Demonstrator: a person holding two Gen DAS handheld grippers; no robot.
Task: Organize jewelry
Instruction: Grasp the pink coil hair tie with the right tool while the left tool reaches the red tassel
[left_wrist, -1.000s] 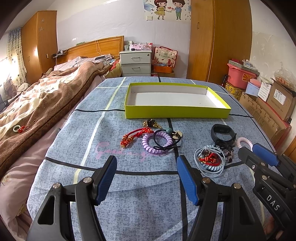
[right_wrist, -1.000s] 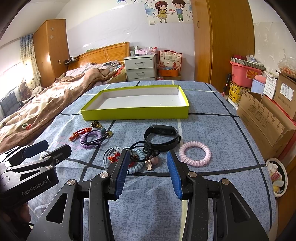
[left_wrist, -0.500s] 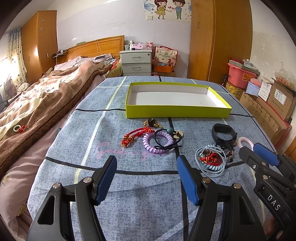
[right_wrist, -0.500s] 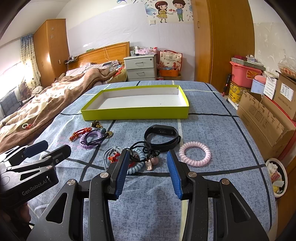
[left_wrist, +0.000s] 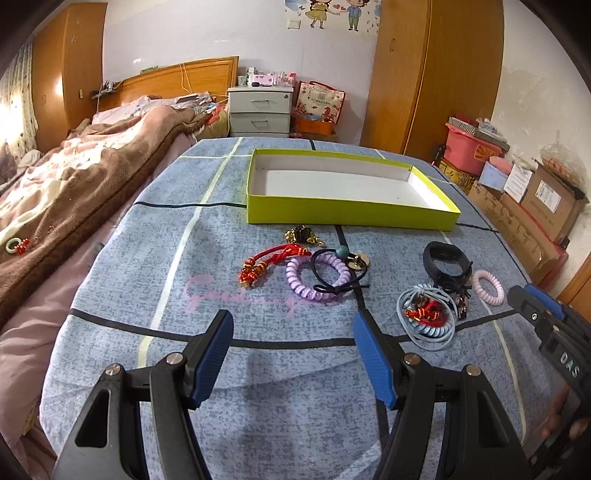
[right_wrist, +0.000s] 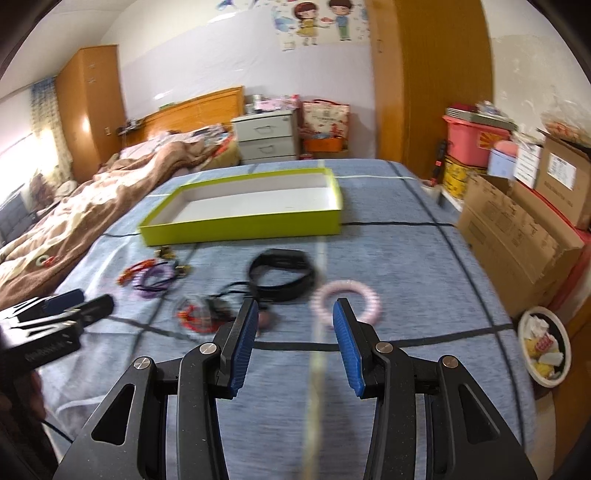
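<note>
Nothing is sorted yet, judging by the pictures: the yellow-green tray (left_wrist: 351, 213) sits bare inside, white floor showing from wall to wall, and every piece of jewelry lies loose on the bed (left_wrist: 184, 258) in front of it. The tray is toward the far edge of the bed, its long axis running across from left to right, one long wall facing the grippers. Just before that wall lies a small gold trinket (left_wrist: 303, 235); nearer are a red cord bracelet (left_wrist: 273, 260), its length slanting from the near left up toward the tray, and a purple coil band (left_wrist: 314, 277) with a black hair tie (left_wrist: 341, 275) looped across it. Further right are a black wristband (left_wrist: 446, 260) standing on its edge, a pink coil band (right_wrist: 345, 301) lying flat, and a pale blue coil (left_wrist: 424, 317) tangled with a red cord. The left gripper (left_wrist: 291, 349) hovers near the bed's near edge with jaws spread wide and nothing between them. The right gripper (right_wrist: 293, 341) is likewise wide open and empty, aimed between the wristband and the pink band; its view is blurred. All the collecting remains.
</note>
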